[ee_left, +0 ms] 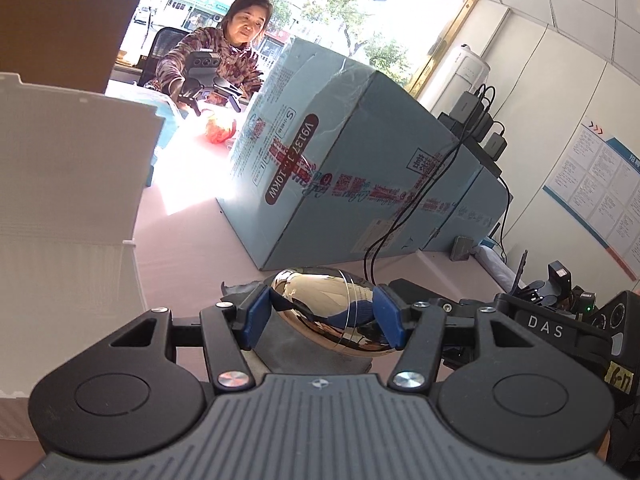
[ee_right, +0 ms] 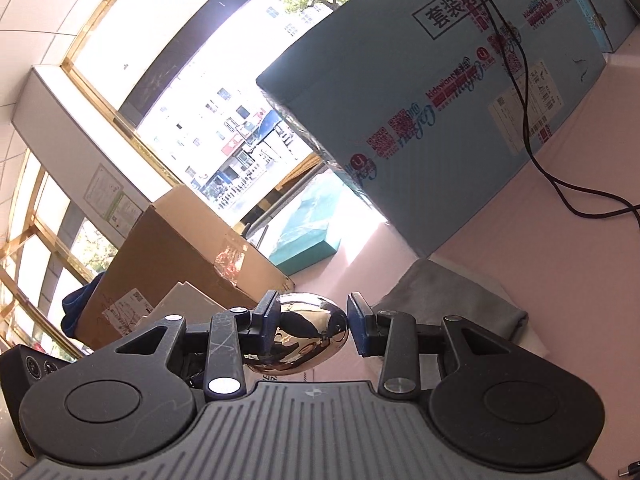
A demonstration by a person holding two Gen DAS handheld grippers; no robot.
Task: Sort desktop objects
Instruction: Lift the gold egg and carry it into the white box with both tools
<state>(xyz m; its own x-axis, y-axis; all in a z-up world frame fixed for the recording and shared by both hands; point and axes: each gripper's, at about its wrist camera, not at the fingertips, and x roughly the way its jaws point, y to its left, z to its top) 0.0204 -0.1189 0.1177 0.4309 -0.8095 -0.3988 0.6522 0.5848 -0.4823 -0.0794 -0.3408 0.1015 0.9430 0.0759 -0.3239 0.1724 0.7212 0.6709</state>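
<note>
Your left gripper [ee_left: 326, 314] is clamped on the shiny metal egg [ee_left: 332, 308], while your right gripper [ee_right: 314, 326] straddles it with a gap at one pad. Close the right squarely across the egg's middle above the pink tabletop [ee_left: 192, 248] before the left lets go; the polished curve looks slippery.

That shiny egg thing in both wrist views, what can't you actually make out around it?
- Left wrist view: the underside of the shiny egg and what it rests on, hidden by the left claw.
- Right wrist view: whether the right claw grips the egg; a gap shows at one pad.
- Left wrist view: the red object far back, washed out by glare.
</note>
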